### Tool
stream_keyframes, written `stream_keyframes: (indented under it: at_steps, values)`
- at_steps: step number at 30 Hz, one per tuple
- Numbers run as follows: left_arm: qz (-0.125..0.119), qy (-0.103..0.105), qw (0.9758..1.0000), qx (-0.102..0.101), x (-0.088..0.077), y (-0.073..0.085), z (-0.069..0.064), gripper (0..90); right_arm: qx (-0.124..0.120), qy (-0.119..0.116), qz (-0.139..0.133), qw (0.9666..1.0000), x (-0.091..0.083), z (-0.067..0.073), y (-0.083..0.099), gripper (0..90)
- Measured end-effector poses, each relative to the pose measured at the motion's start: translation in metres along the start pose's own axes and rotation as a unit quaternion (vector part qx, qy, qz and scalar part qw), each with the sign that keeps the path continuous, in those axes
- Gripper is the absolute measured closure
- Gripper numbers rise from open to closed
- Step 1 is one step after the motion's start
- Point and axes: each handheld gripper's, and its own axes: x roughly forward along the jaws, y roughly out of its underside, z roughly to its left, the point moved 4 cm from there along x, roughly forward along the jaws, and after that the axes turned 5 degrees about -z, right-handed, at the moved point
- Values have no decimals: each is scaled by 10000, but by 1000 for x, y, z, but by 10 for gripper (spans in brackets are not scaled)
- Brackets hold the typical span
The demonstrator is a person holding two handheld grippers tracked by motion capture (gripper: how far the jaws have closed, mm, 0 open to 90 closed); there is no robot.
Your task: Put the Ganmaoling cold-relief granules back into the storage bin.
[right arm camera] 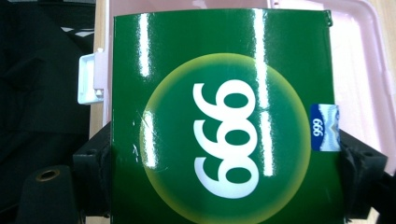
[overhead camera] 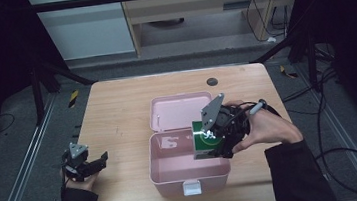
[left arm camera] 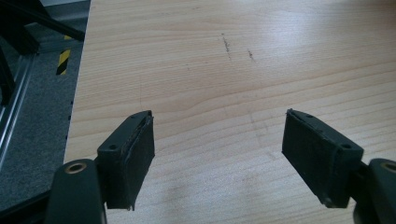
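A pink plastic box (overhead camera: 174,174) stands open in the middle of the table, its lid (overhead camera: 180,111) laid back behind it. My right gripper (overhead camera: 215,137) is shut on a glossy green carton (overhead camera: 204,139) marked "999" and holds it over the box's right side. In the right gripper view the green carton (right arm camera: 219,126) sits between both jaws, with the pink box (right arm camera: 359,70) and its white latch (right arm camera: 88,79) behind it. My left gripper (overhead camera: 93,166) rests at the table's left front edge, open and holding nothing. Bare wood lies between its black pads (left arm camera: 135,154).
The wooden table (overhead camera: 117,107) has a small dark round cap (overhead camera: 211,81) near its back edge. Metal frame rails (overhead camera: 30,146) and cables (overhead camera: 340,128) run along the floor on both sides. A cabinet (overhead camera: 197,8) stands behind the table.
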Motion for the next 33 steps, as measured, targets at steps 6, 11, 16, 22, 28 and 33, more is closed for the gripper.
stream_keyframes:
  at_steps: [6,11,16,22,28,33]
  values:
    - [-4,-1,10000,-5,0,0,0,247,-1,-59,55,10000,8,1,-1,161]
    - [-11,0,10000,-5,0,0,0,247,-4,-115,5,9999,12,2,0,161]
    - [-11,-4,10000,-11,0,0,0,247,58,-128,116,9998,20,1,6,161]
    - [-4,-2,10000,0,0,0,0,247,87,-203,178,9996,29,3,10,161]
    - [-3,-10,10000,2,0,0,1,247,108,-256,250,9993,39,4,16,160]
    - [-16,-13,10000,-14,-1,-1,2,248,130,-304,272,9991,45,5,20,160]
